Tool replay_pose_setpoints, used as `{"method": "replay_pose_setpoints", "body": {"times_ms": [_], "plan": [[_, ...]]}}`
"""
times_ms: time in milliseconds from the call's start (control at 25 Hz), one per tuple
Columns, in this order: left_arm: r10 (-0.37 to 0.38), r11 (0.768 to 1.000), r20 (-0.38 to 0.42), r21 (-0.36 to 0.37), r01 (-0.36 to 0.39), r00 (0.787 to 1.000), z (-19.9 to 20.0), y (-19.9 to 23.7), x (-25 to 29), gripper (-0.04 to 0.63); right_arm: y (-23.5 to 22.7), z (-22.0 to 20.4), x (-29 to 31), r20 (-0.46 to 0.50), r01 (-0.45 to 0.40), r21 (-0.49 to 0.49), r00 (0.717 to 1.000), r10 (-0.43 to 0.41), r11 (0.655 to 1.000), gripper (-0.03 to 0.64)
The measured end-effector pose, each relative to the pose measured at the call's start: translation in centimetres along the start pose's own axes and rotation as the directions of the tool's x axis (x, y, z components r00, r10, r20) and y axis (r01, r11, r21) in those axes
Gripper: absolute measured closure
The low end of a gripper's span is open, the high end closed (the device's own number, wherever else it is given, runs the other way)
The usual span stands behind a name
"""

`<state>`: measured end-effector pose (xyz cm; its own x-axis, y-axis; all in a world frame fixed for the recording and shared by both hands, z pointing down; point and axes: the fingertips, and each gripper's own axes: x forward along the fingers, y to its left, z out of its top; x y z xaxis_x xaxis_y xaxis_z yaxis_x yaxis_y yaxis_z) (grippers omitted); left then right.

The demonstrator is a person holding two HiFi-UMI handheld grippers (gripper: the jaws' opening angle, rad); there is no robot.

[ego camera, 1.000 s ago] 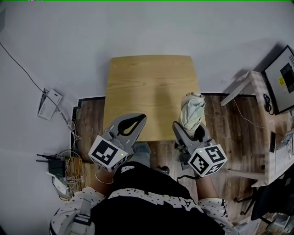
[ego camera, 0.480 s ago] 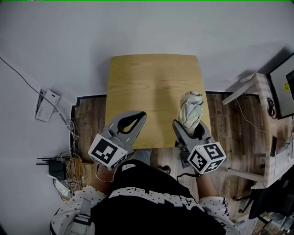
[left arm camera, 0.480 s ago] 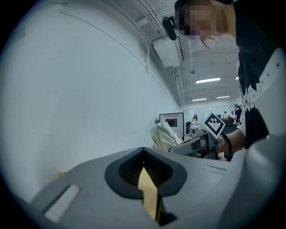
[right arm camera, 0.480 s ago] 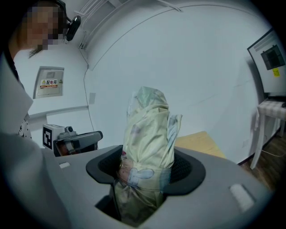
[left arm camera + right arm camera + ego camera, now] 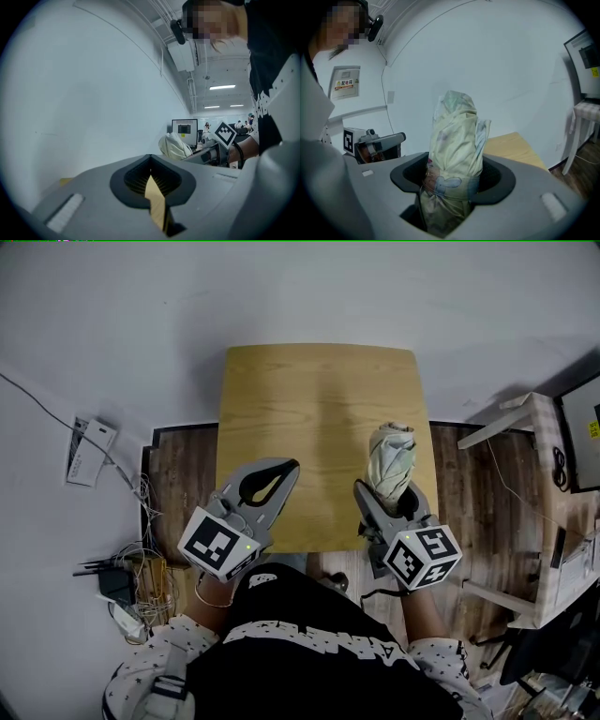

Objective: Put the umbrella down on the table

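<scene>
One bench (image 5: 314, 399): pale wood top, bare, set against the far wall. Its near edge runs under the tips of both grippers.
Left gripper (image 5: 287, 470): over the near left part of the bench. Its jaws are clenched tip to tip with nothing between them. Only a teardrop gap sits behind the tips, and the wood shows through it.
Right gripper (image 5: 386, 496): at the near right edge of the bench, jaws grasping the umbrella low on its bundle.
Umbrella (image 5: 391, 457): folded, cream cloth with a faint print, wrapped tight. It juts out of the right jaws toward the far side, its free end above the right part of the bench. In the right gripper view the wood lies beyond and lower, so it looks held clear of the surface, not resting on it.
Umbrella, done: it is over the bench and in a firm grasp, which I judge to be roughly the halfway mark.
Umbrella, left to do: lower it until the cloth lies on the wood, release the right jaws, then draw that gripper back toward the near side.
</scene>
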<state>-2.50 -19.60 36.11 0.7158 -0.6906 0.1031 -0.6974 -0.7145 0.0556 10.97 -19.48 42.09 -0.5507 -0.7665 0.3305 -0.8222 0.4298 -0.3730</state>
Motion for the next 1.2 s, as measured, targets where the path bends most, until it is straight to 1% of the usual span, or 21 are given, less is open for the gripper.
{"method": "replay_pose_setpoints", "body": {"times_ms": [160, 440, 640, 760, 960, 1080, 1200], "plan": [[0.016, 1.0, -0.012, -0.013, -0.016, 1.0, -0.7, 1.9, 0.4, 0.598, -0.5, -0.6, 2.0, -0.036, 0.002, 0.011, 0.999, -0.002, 1.0, 0.311], [0.043, 0.999, -0.027, -0.021, -0.044, 0.999, -1.8, 3.8, 0.8, 0.598, -1.7, -2.1, 4.2, -0.093, 0.027, 0.012, 0.995, -0.026, 1.0, 0.311], [0.037, 0.998, -0.035, -0.046, -0.039, 0.999, -2.5, 5.0, 1.5, 0.598, -2.6, -3.1, 5.5, -0.131, 0.052, 0.008, 0.99, -0.051, 0.999, 0.311], [0.029, 0.998, -0.044, -0.05, -0.032, 0.999, -2.7, 5.1, 1.9, 0.598, -3.0, -3.5, 5.7, -0.147, 0.063, 0.01, 0.987, -0.06, 0.998, 0.311], [0.013, 0.998, -0.071, -0.054, -0.016, 0.997, -4.0, 6.6, 3.1, 0.598, -4.0, -4.7, 8.0, -0.181, 0.082, 0.005, 0.98, -0.079, 0.997, 0.311], [-0.014, 0.999, -0.114, -0.054, 0.008, 0.993, -4.5, 6.6, 3.6, 0.598, -4.7, -5.2, 9.0, -0.197, 0.091, -0.016, 0.976, -0.092, 0.996, 0.311], [-0.025, 0.998, -0.151, -0.058, 0.016, 0.988, -5.1, 7.1, 3.7, 0.598, -5.1, -5.9, 10.0, -0.212, 0.101, -0.003, 0.972, -0.099, 0.995, 0.311]]}}
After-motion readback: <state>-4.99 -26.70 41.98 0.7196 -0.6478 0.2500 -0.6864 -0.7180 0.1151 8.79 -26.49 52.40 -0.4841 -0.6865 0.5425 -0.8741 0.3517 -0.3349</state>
